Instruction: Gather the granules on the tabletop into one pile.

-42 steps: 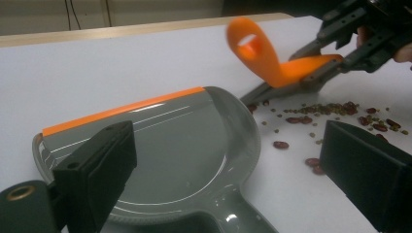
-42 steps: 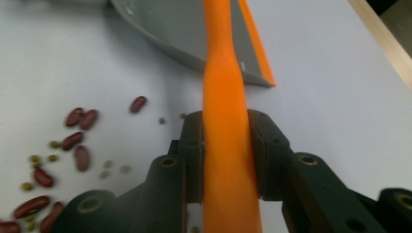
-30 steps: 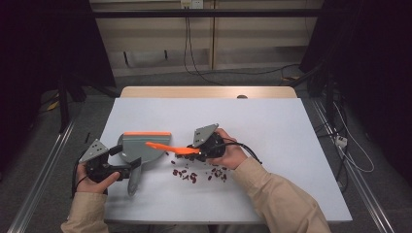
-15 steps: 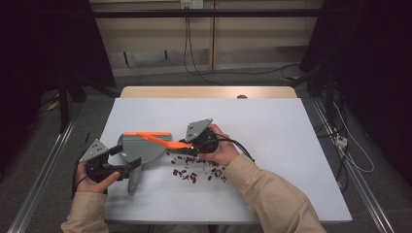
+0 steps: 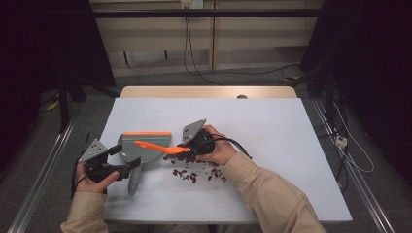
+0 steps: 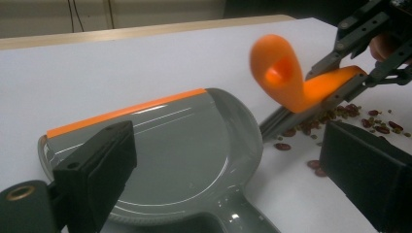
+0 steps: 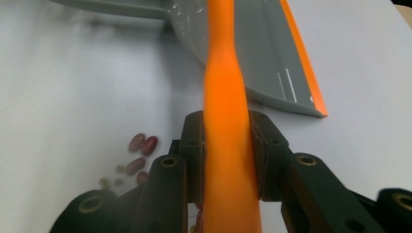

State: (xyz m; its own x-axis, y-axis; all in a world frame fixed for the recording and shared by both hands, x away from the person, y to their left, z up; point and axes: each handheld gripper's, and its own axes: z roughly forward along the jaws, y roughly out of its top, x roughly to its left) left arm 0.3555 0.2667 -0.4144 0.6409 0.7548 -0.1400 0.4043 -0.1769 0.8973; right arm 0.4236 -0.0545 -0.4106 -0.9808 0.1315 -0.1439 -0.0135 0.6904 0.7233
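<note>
A grey dustpan [image 5: 141,148] with an orange lip lies flat at the table's left; it also lies ahead in the left gripper view [image 6: 184,150]. My left gripper [image 5: 124,159] is open, its jaws [image 6: 228,160] standing wide on either side of the dustpan's handle without touching it. My right gripper [image 5: 187,149] is shut on the handle of an orange brush [image 5: 158,146], clamped between its pads [image 7: 226,131]. The brush's grey bristles [image 6: 286,121] rest on the table at the dustpan's rim. Red beans [image 5: 192,174] lie scattered just right of the pan.
The white table [image 5: 291,145] has bare room to the right and at the back. Small greenish bits [image 6: 362,109] lie among the beans. Cables trail on the floor behind the table and to its right.
My right gripper has swung the brush left toward the dustpan, then drawn it back slightly. The left gripper and the dustpan have stayed put.
</note>
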